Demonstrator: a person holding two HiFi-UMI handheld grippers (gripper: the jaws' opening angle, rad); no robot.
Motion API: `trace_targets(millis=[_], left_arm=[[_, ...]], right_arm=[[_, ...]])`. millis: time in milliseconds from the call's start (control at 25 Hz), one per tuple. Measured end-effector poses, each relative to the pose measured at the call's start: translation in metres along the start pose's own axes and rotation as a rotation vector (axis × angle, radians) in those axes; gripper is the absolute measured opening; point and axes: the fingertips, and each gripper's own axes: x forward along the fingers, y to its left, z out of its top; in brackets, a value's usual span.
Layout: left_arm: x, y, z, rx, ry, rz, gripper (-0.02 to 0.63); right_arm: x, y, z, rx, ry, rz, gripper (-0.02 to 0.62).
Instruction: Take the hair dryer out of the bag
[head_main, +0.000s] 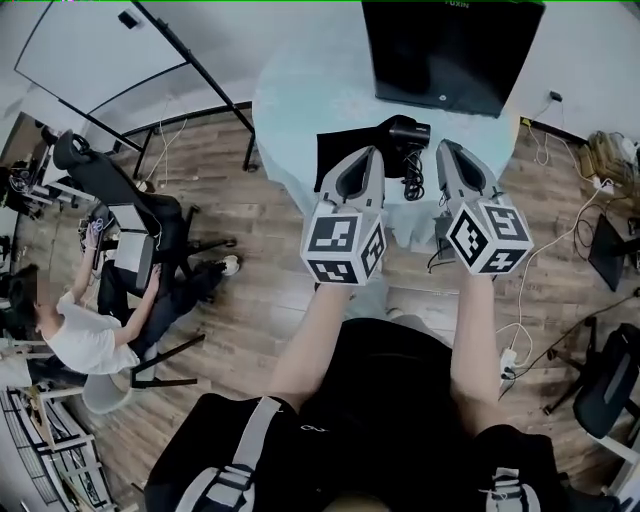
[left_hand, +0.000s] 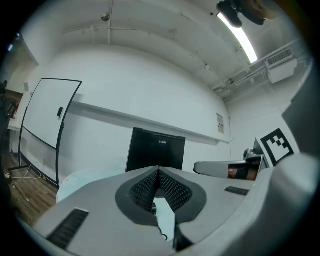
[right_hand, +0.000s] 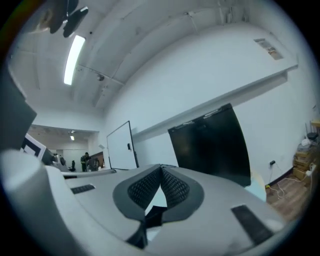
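In the head view a black hair dryer lies on the round pale-blue table, its coiled cord trailing toward me. A flat black bag lies just left of it. Both grippers are held up level above the table's near edge, pointing at the far wall. My left gripper is shut and empty, in front of the bag. My right gripper is shut with nothing between its pads, just right of the dryer. Neither touches the dryer or the bag.
A black screen stands behind the table, and a whiteboard at the back left. A seated person and office chairs are on the left. Cables and a power strip lie on the wooden floor at right.
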Motion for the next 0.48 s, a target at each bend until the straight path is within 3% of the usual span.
trace_targets(millis=[80,200,480], left_arm=[[-0.011,-0.018,0.008,0.009,-0.034,-0.01,0.006],[-0.025,-0.034,0.017,0.03,-0.068,-0.015,0.006],[-0.048,-0.034,0.026,0.058,-0.096,0.004,0.006]], right_arm=[[-0.016,0.015,0.019,-0.041,-0.048,0.04,0.006],[-0.035,0.024,0.03,-0.115,-0.072,0.017,0.005],[-0.059,0.047,0.035,-0.116,-0.108,0.033,0.005]])
